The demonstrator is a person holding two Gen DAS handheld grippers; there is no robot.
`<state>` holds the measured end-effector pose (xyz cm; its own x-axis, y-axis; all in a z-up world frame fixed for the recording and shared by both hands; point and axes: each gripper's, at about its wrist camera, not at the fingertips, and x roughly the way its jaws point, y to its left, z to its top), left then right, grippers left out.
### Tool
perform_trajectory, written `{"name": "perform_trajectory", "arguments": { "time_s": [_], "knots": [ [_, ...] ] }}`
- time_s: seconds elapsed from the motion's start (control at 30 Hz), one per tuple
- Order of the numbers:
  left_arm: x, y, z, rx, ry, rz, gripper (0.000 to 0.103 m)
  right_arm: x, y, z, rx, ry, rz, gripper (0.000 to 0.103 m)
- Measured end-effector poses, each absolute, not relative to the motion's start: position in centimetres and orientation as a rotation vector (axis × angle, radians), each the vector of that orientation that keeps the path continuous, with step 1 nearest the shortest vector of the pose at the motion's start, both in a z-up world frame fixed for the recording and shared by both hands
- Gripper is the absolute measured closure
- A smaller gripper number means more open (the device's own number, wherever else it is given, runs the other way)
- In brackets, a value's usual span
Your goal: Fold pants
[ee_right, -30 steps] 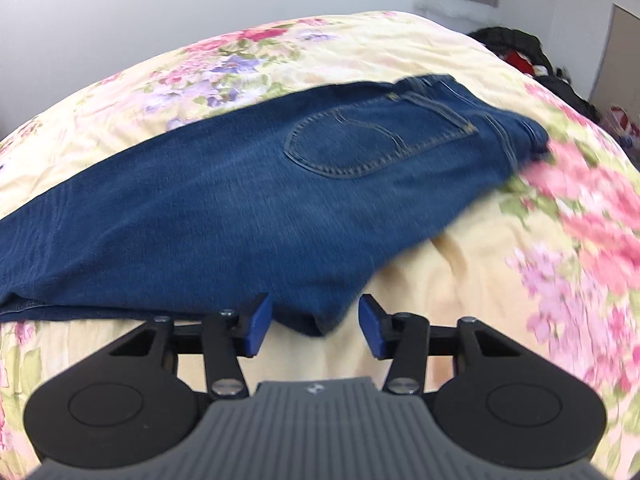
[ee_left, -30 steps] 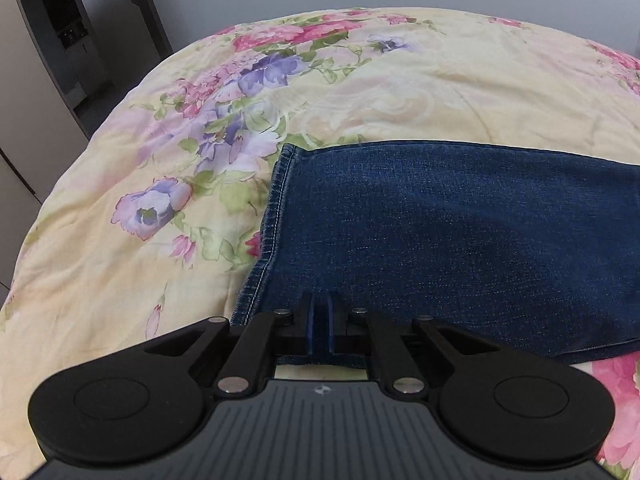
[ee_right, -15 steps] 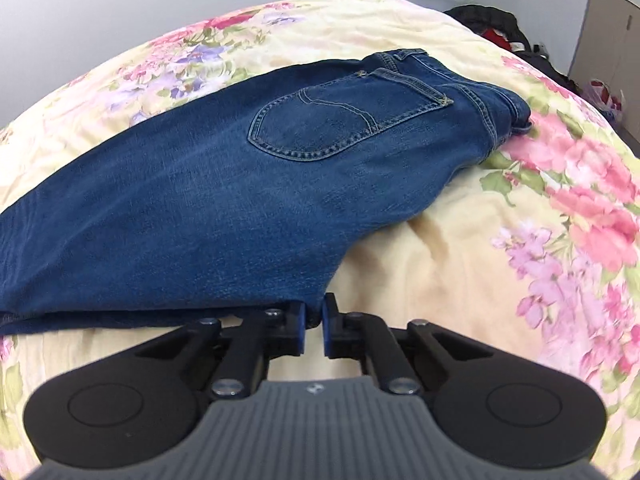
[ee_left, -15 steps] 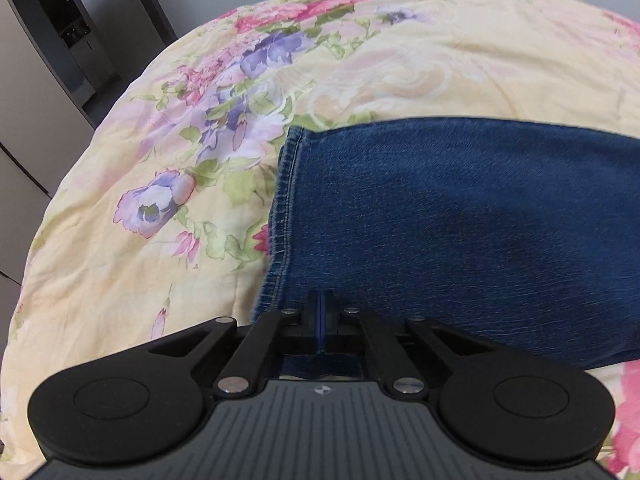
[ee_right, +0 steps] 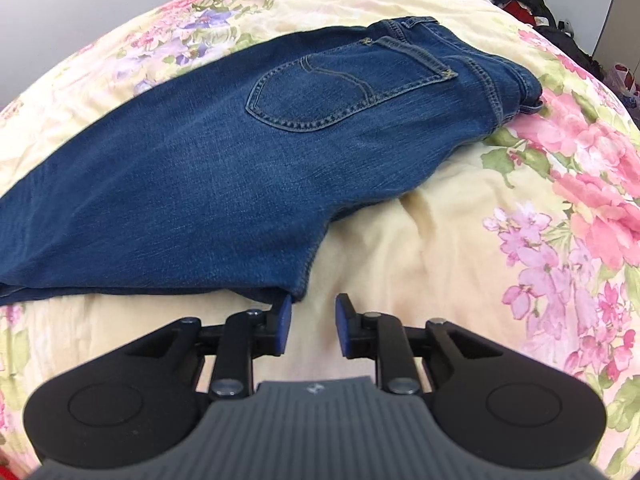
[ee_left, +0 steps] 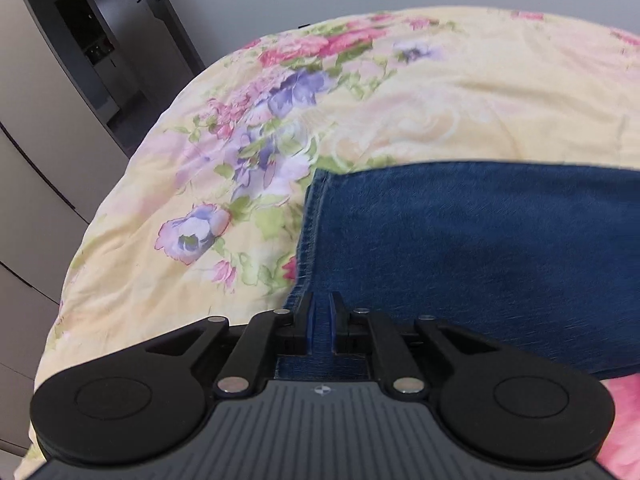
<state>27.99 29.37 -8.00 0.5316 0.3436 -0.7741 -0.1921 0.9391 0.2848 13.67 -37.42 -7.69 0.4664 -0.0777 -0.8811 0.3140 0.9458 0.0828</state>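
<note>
One pair of jeans (ee_right: 192, 184) is lying on the floral bed (ee_right: 460, 240). Only the right view is showing the back pocket (ee_right: 320, 92), at 12 o'clock. The left tool (ee_left: 320, 312) is pinching denim near the hem (ee_left: 310, 232); the right tool (ee_right: 310, 320) is gaping narrowly, its left pad seemingly touching the denim's edge.
</note>
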Motion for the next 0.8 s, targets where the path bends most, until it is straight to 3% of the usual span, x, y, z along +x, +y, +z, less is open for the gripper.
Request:
{"name": "perform_trajectory", "arguments": {
  "time_s": [0.17,0.23,0.43,0.8],
  "knots": [
    [26.7,29.1,-5.9,0.002,0.942,0.316,0.082,12.5,-42.2,-6.0,0.326,0.988,-0.284,0.080],
    [26.1,29.4,-5.8,-0.073,0.933,0.310,0.081,12.3,-45.1,-5.7,0.418,0.946,-0.298,0.065],
    [25.6,28.9,-6.1,-0.118,0.921,0.338,0.081,13.5,-55.3,-5.9,0.758,0.796,-0.347,0.052],
    [28.0,27.2,-10.1,-0.023,1.007,0.464,0.081,19.1,-67.7,-13.0,1.196,0.643,-0.381,0.050]
  ]
}}
